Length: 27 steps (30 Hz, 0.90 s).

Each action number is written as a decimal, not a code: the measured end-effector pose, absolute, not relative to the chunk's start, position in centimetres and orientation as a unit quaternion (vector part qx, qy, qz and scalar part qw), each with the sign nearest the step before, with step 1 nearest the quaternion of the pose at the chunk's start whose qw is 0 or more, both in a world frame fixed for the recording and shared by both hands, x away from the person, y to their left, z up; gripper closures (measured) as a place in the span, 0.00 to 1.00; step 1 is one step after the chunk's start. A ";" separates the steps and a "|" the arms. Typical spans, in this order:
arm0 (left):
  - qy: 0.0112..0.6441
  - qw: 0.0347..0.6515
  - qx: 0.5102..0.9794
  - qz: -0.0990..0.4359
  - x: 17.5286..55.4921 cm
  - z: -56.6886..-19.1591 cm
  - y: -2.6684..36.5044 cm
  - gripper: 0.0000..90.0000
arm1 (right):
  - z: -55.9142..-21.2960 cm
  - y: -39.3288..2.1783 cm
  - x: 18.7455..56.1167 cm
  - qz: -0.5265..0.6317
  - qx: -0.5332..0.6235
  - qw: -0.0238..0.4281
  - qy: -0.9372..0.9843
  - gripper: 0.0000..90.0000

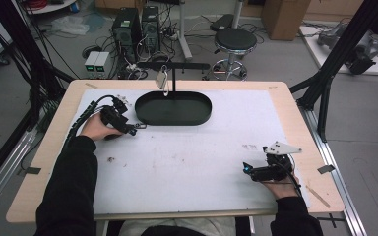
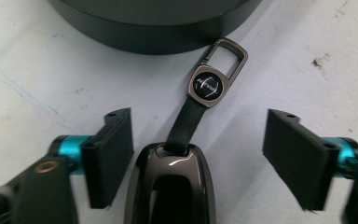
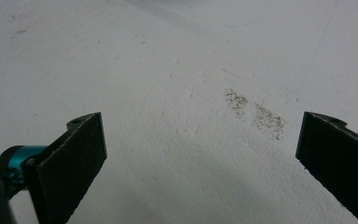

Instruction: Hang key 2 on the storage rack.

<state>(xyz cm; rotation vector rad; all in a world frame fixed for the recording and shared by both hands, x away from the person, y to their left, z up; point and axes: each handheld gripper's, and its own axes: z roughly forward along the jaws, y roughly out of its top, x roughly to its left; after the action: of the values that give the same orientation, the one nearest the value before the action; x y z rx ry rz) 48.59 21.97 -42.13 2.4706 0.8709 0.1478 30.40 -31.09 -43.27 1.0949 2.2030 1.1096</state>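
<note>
While the high view gives only a dark blob at the left gripper [image 1: 130, 130] tip, the left gripper view resolves it: a glossy car key fob [image 2: 170, 186] lies flat on the white mat [image 2: 284, 70] between the spread jaws, neither pad touching it. Its black strap [image 2: 186, 123] runs toward 1 o'clock to a metal clasp [image 2: 216, 72], which ends just short of the black oval tray [image 2: 154, 35]. High view adds a second key tag [image 1: 161, 78] hanging from a T-stand [image 1: 173, 69] above the tray's 12 o'clock edge. On the worktop [image 1: 295, 113] the fob sits at 9 o'clock of the tray. Left hand [image 1: 96, 127] rests on the mat, gripper aimed toward 3 o'clock. Right gripper [image 1: 248, 169] sits low at 4 o'clock of the mat, pointing toward 9; right gripper view has its jaws wide apart over bare mat with a speckled stain [image 3: 254, 114].
</note>
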 end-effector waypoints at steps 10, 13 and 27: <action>0.306 0.246 0.916 0.083 48.1 -42.0 21.6 0.63 | -43.3 -31.1 30.4 0.399 0.395 0.217 0.798 0.01; 0.301 0.247 0.919 0.068 48.0 -41.9 21.6 0.84 | -43.3 -31.1 30.3 0.399 0.396 0.217 0.798 0.01; 0.314 0.241 0.917 0.054 47.5 -40.9 21.9 0.96 | -43.2 -31.2 30.3 0.400 0.395 0.219 0.798 0.01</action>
<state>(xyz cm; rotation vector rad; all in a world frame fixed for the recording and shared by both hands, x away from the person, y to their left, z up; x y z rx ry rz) 47.48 21.88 -40.86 2.5069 0.8594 0.1464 30.26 -31.16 -43.24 1.0920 2.2070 1.1074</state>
